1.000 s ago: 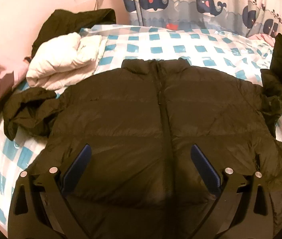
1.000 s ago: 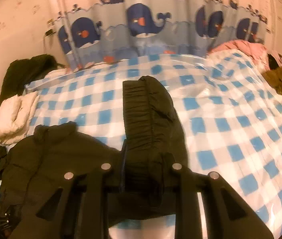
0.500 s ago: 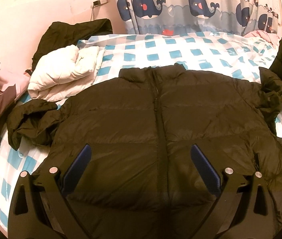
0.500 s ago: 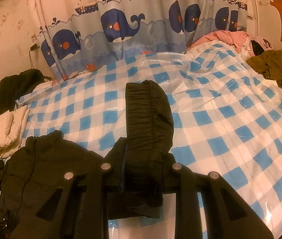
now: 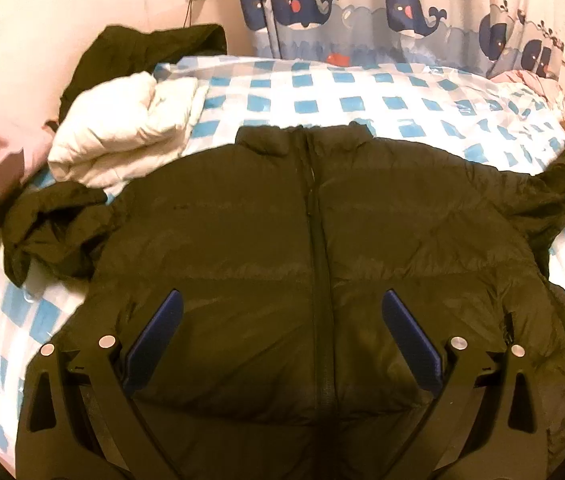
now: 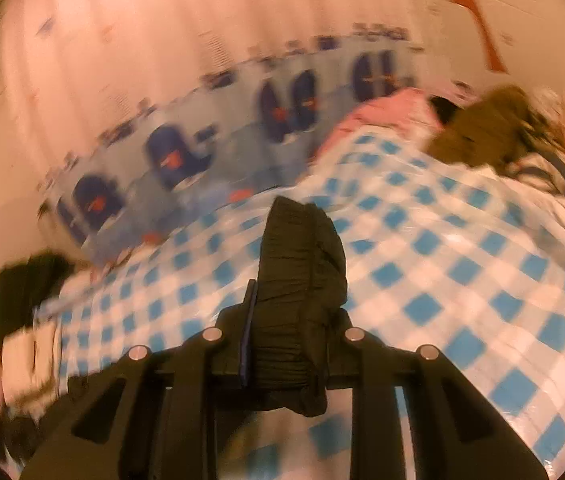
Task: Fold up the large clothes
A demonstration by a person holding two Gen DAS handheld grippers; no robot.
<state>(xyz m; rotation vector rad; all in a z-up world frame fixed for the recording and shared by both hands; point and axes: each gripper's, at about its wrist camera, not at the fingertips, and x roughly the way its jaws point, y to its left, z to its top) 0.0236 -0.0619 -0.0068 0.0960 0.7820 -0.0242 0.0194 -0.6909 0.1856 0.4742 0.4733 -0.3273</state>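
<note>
Dark, quilted nylon fills the middle of the left wrist view: one black puffer jacket [image 5: 314, 248] lies front up and zipped on the blue-and-white checked bed cover [image 5: 322, 92], collar toward the top of the frame, hem toward the bottom. The left claw [image 5: 282, 344] hangs over its lower half with both blue pads spread wide and nothing between them. The jacket's two sleeves differ: the one at the left edge [image 5: 50, 228] lies bunched and crumpled beside the body, while the one at the right edge is drawn out and away toward the frame's border. In the right wrist view, which is smeared by motion, the right claw [image 6: 294, 336] is clamped on that sleeve's gathered cuff [image 6: 298, 264], the cuff standing up at the centre of the frame above the checked cover. Judging from this, the fold has hardly begun: the body is laid flat, no sleeve is yet crossed over the chest, and the halving of the body remains. Other garments wait around it: one white padded piece [image 5: 122, 140] at upper left, one dark piece [image 5: 142, 48] behind it, and one olive garment [image 6: 486, 128] with one pink one [image 6: 386, 116] at the upper right of the right view.
</note>
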